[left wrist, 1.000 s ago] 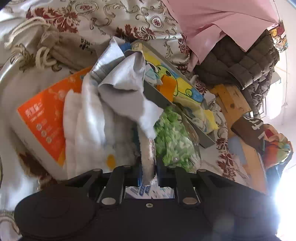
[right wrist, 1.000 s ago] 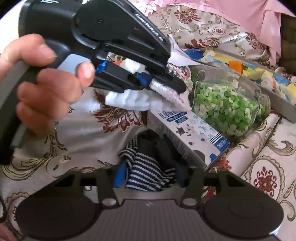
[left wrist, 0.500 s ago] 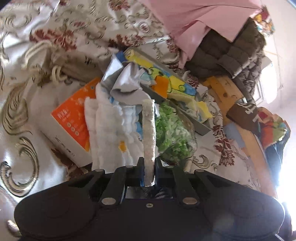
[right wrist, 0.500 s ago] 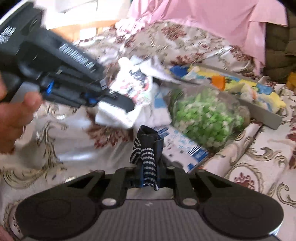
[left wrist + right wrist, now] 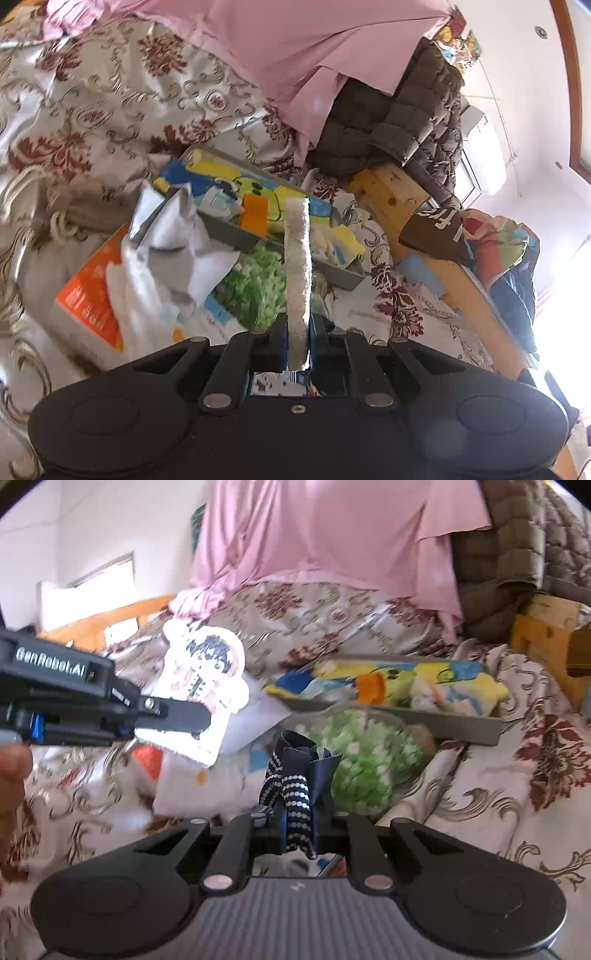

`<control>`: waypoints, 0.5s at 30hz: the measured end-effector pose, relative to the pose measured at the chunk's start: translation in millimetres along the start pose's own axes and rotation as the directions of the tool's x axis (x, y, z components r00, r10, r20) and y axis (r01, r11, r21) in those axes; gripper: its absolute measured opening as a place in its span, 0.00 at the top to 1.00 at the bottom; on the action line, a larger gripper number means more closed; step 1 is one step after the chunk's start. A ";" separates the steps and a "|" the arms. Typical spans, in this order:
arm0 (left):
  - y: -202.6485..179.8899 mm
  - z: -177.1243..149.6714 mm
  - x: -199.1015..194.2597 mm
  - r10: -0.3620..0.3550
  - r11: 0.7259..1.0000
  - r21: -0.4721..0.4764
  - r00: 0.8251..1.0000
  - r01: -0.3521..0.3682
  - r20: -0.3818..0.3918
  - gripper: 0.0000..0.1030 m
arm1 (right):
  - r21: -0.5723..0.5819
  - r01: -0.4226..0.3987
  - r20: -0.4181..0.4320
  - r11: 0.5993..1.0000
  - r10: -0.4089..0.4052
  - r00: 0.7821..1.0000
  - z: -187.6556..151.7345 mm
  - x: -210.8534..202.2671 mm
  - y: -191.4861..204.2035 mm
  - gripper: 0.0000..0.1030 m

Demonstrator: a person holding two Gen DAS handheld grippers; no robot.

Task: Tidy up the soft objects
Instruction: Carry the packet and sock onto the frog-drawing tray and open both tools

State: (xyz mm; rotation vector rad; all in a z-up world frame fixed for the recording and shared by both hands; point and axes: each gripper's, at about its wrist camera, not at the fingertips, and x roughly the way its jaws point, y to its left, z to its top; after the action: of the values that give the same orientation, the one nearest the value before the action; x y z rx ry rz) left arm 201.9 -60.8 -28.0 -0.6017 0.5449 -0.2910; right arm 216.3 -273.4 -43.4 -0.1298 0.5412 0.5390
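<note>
My left gripper (image 5: pixel 298 332) is shut on a flat white plush piece (image 5: pixel 297 280), seen edge on and held up above the pile. The right wrist view shows this plush (image 5: pixel 201 686) carrying a cartoon figure print, pinched by the left gripper (image 5: pixel 199 716) at the left. My right gripper (image 5: pixel 297 827) is shut on a navy cloth with white dots (image 5: pixel 295 786), lifted off the bed. Beyond both lies a grey tray (image 5: pixel 461 727) with several colourful soft pieces. In the left wrist view the tray (image 5: pixel 347 275) sits behind the plush.
A clear bag of green bits (image 5: pixel 362 768) lies in front of the tray. An orange box (image 5: pixel 88 302) and crumpled white cloth (image 5: pixel 177 243) lie at the left. Pink fabric (image 5: pixel 295 48), a brown quilted jacket (image 5: pixel 399 122) and a wooden frame (image 5: pixel 391 199) stand behind, on a floral bedspread (image 5: pixel 92 110).
Both grippers have risen. The right gripper closed on the navy dotted cloth and lifted it off the bed. The left lifted the plush clear of the pile and rolled.
</note>
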 end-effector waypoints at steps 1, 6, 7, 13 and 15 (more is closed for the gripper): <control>-1.6 1.9 1.9 0.003 1.000 0.010 1.000 -0.003 0.005 0.89 | 0.013 0.008 0.008 1.000 -0.008 1.000 2.7 0.7 -2.3 0.87; -0.6 15.7 18.6 0.002 1.000 0.014 1.000 -0.002 0.010 0.89 | 0.060 0.013 0.060 0.998 -0.016 0.998 19.3 8.7 -16.6 0.87; 0.0 19.4 23.2 0.001 1.000 0.011 1.000 -0.001 0.010 0.89 | 0.077 0.011 0.074 0.997 -0.017 0.997 25.4 12.0 -21.7 0.87; 1.3 50.5 56.1 -0.004 0.998 0.057 1.000 0.003 0.012 0.89 | 0.192 -0.001 0.179 0.981 -0.034 0.983 67.5 42.0 -60.6 0.87; 4.3 63.2 70.9 -0.012 0.998 0.063 1.000 0.012 0.000 0.89 | 0.229 -0.012 0.216 0.973 -0.039 0.976 79.9 56.2 -74.1 0.86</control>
State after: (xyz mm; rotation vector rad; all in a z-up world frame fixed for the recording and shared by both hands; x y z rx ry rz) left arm 296.1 -57.7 -15.1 -0.5438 0.5300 -0.3187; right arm 331.8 -290.8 -6.2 0.1448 0.3824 0.4666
